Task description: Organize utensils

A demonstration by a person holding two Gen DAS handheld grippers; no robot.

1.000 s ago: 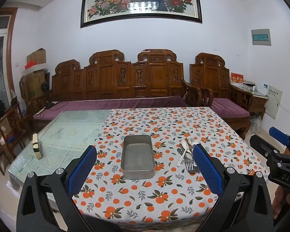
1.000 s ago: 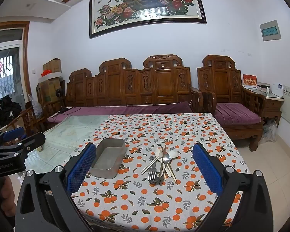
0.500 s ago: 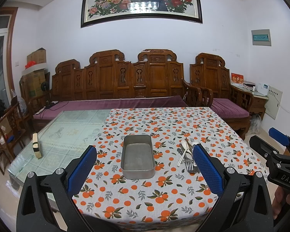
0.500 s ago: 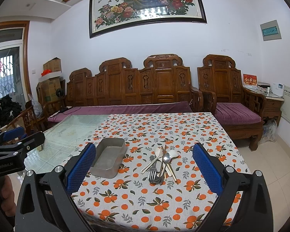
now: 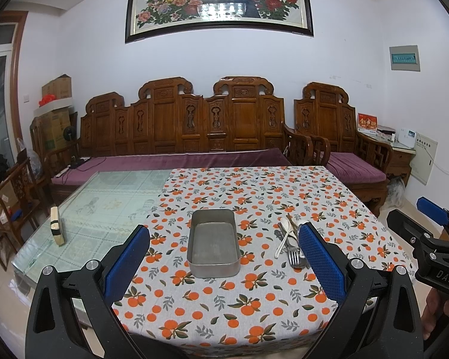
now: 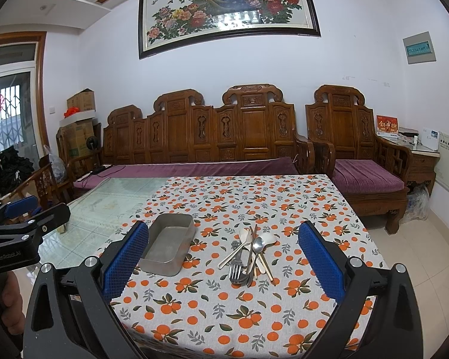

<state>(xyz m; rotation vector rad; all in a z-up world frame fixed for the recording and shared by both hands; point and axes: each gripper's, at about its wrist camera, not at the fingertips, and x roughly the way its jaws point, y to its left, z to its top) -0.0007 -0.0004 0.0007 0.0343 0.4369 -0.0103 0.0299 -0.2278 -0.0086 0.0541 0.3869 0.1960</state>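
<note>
Left wrist view first: the left gripper (image 5: 224, 257), blue pads on black arms, hangs with its jaws spread wide and nothing between them. Framed dead centre between those pads sits the rectangular grey metal tray (image 5: 213, 242), long axis running straight away from the camera toward the carved wooden bench (image 5: 194, 119) at the top half of the frame. Just right of the tray, apart from it, lies the pile of metal and pale utensils (image 5: 289, 243), partly hidden behind the right-hand pad; the fork's tines point toward the lower edge of the frame. Everything rests on the orange-patterned tablecloth (image 5: 254, 299). At the right edge, the right gripper (image 5: 428, 233) pokes in; from here I cannot tell how its jaws stand.

Over to the right wrist view: the right gripper (image 6: 223, 260) is wide open too, holding nothing. The utensil pile (image 6: 250, 252) sits centre frame, handles fanned up toward the bench (image 6: 212, 125), fork tines down toward the camera. The tray (image 6: 169, 243) lies left of centre, near the left pad, long axis slanting from lower left to upper right. The left gripper (image 6: 21, 221) shows at the left edge.
</note>
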